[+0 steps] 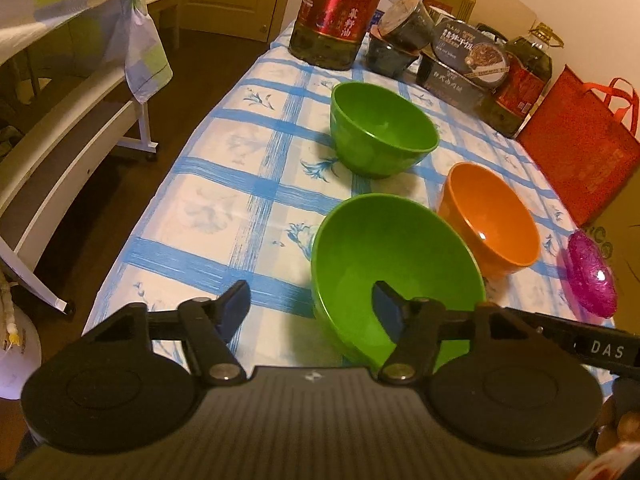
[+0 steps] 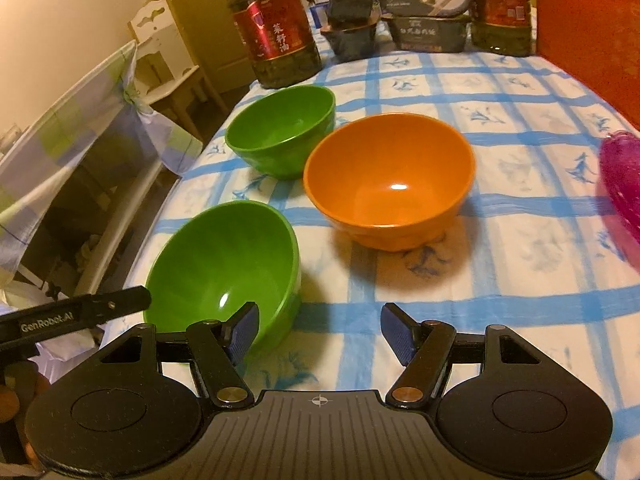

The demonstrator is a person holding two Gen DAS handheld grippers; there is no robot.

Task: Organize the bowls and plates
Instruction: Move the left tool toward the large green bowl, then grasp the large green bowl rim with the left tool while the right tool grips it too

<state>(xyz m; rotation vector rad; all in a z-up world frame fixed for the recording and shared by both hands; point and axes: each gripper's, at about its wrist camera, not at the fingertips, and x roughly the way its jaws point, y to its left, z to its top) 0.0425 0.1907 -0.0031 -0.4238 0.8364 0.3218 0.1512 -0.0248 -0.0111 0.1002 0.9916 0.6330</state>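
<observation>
Three bowls stand on the blue-checked tablecloth (image 1: 224,184): a near green bowl (image 1: 396,256), tipped on its side, an orange bowl (image 1: 492,220) to its right and a far green bowl (image 1: 384,128) behind. My left gripper (image 1: 312,312) is open across the near bowl's rim, its right finger inside the bowl and the left finger well clear outside. In the right wrist view the near green bowl (image 2: 228,264) leans toward the table's left edge. My right gripper (image 2: 320,332) is open over bare cloth, just right of that bowl and short of the orange bowl (image 2: 392,184). The far green bowl (image 2: 280,132) is upright.
A pink glittery dish (image 1: 592,276) (image 2: 620,188) lies at the right. Oil bottles (image 2: 276,28), dark food boxes (image 2: 428,12) and a red bag (image 1: 576,140) line the table's far end. The table's edge drops off on the left toward a cloth-covered chair (image 2: 80,128).
</observation>
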